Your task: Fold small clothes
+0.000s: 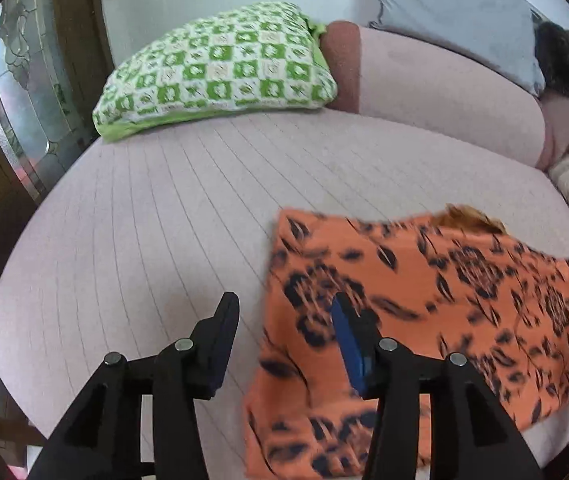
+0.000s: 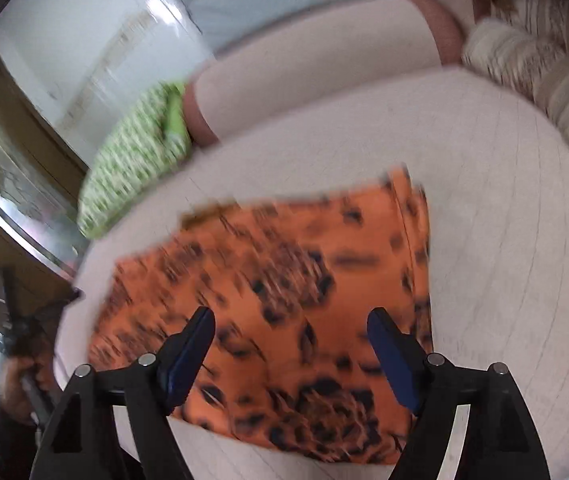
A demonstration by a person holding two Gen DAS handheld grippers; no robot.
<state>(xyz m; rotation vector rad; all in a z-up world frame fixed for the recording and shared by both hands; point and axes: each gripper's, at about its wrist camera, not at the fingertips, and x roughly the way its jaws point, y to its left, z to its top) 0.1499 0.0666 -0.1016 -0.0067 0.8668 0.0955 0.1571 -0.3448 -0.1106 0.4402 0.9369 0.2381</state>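
Note:
An orange garment with a black floral print (image 1: pixel 436 304) lies folded flat on the pale pink bed (image 1: pixel 156 216). It also shows in the right wrist view (image 2: pixel 284 288), blurred. My left gripper (image 1: pixel 284 308) is open and empty above the garment's left edge, one finger over the bedsheet and one over the cloth. My right gripper (image 2: pixel 290 318) is open and empty, hovering over the near part of the garment.
A green and white checked pillow (image 1: pixel 220 68) lies at the back left of the bed. A pink bolster (image 1: pixel 436 96) and a grey pillow (image 1: pixel 452 16) lie behind. A striped blanket (image 2: pixel 544 92) lies at the right. A wooden glass door (image 1: pixel 16 92) stands at the left.

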